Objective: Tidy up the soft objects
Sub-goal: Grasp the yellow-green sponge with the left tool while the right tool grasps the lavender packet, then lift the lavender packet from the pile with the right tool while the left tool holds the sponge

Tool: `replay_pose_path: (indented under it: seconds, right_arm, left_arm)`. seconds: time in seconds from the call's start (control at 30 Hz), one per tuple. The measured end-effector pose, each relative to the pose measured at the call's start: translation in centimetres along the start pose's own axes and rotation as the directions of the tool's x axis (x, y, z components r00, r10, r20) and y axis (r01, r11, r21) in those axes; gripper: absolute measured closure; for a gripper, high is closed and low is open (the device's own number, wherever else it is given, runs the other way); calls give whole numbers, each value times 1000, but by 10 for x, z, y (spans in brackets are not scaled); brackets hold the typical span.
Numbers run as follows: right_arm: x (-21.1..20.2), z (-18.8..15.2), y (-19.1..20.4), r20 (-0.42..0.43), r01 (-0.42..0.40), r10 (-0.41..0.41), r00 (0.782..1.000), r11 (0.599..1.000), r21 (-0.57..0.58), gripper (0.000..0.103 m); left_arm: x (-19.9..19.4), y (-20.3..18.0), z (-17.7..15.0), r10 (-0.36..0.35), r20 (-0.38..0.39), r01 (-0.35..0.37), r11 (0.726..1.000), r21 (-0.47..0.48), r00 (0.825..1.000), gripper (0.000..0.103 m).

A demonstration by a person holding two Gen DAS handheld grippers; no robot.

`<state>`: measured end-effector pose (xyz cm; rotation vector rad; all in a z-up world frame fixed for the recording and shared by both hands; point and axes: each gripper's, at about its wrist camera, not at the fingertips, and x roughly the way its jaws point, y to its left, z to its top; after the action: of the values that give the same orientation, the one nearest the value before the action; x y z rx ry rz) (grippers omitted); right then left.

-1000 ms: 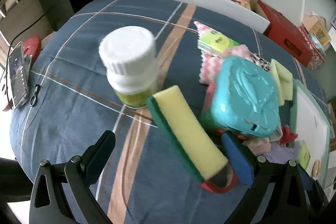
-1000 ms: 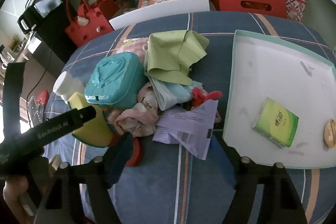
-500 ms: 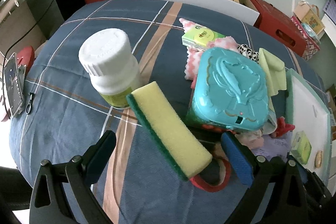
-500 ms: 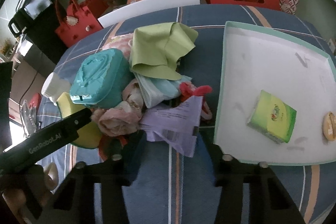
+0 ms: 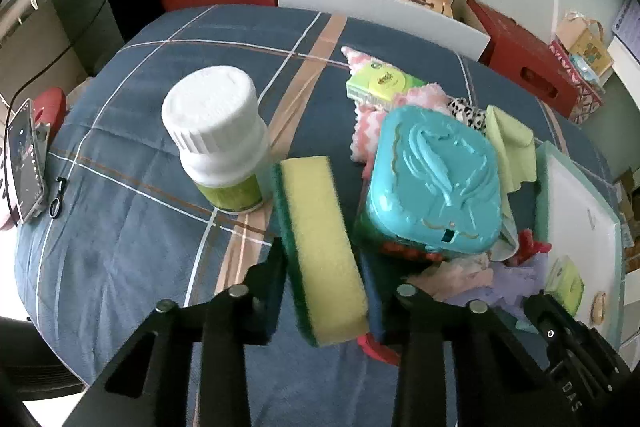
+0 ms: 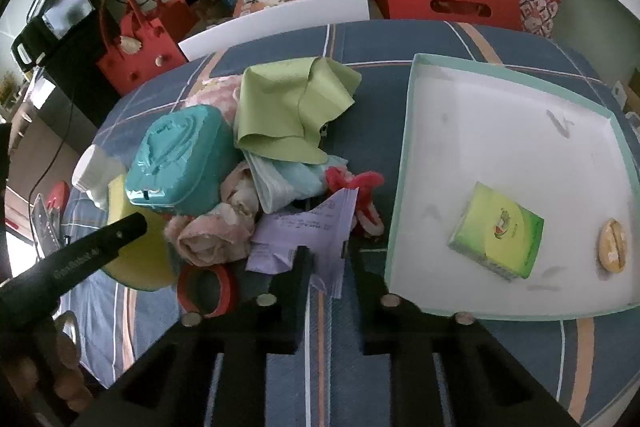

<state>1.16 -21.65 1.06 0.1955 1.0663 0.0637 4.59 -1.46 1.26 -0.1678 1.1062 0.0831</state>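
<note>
Both claws pitched steeply down. My left claw [image 5: 324,291] is closing on the yellow-and-green foam sponge [image 5: 320,247], pads against its sides. My right claw [image 6: 326,267] is closing narrow on the lilac paper-like sheet [image 6: 312,231], just beside the mint-rimmed white tray [image 6: 404,163].

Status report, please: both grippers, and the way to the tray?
Left gripper closing on sponge. Right gripper closing on purple paper. Tray beside pile; path clear.
</note>
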Motion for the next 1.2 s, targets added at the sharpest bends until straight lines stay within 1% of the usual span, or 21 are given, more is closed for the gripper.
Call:
replay_pose_path:
  seconds: [0.07,0.17,0.67,1.2]
  right_arm:
    - [-2,1,0,8,-2,2,1000,1000,-1,92]
    - [-5,1,0,17,-6,6,1000,1000,-6,96]
    - [-24,2,8,73,-52,55,996,998,-31,99]
    - [-49,5,11,143,-66,73,987,996,-54,102]
  left_arm:
    - [-2,1,1,-8,7,8,1000,-4,1000,72]
    - [-5,2,1,-15,18,15,1000,-8,1000,73]
    - [-23,7,3,-31,69,33,999,-32,997,73]
    - [-48,15,6,-43,138,51,997,-59,990,73]
